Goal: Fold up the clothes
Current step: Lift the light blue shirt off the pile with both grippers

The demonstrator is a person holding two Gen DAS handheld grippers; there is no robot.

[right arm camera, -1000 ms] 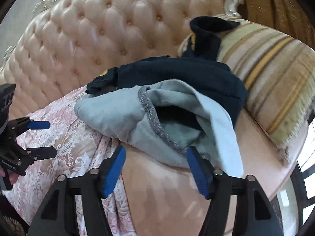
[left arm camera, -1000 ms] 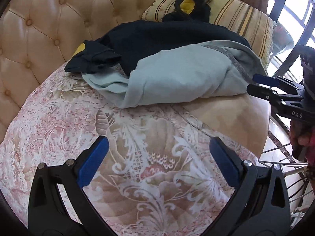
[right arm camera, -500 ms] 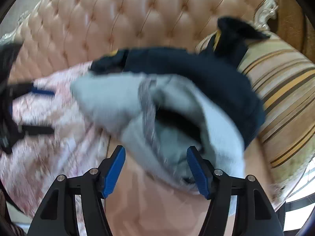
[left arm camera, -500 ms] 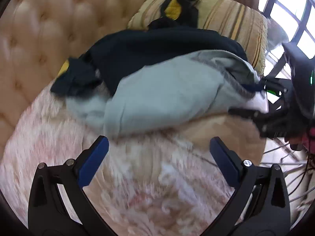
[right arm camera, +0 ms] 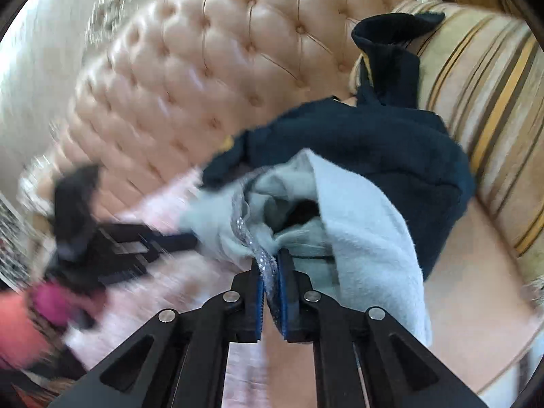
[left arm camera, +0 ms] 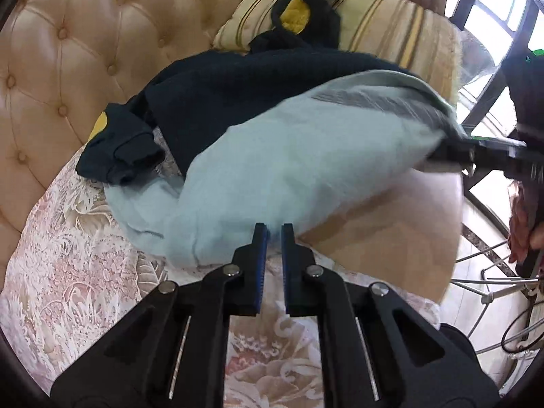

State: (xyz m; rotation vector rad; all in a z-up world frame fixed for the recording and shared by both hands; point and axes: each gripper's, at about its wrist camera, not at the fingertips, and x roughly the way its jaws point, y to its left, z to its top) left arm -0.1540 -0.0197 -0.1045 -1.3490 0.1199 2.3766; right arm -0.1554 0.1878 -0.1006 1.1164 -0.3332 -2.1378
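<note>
On the sofa (left arm camera: 51, 78) — right gripper (right arm camera: 271, 265) pinching pale garment's (left arm camera: 299, 166) trim, unseen from left.

Tufted sofa (left arm camera: 61, 54): cream-pink leather, buttoned back, bare seat cushion (left arm camera: 401, 234) showing ahead and right of the left gripper (left arm camera: 274, 234).

Floral lace cover (left arm camera: 68, 272): pink and white, spread over the seat beneath and left of that gripper.

Light blue garment (left arm camera: 289, 170): heaped on the seat directly ahead of the gripper tips, lying partly on the cover, partly on bare leather.

Dark navy garment (left arm camera: 238, 91): beyond the blue one, against the backrest, yellow patches showing.

Striped cushion (left arm camera: 384, 17): far right, navy fabric draped over it.
</note>
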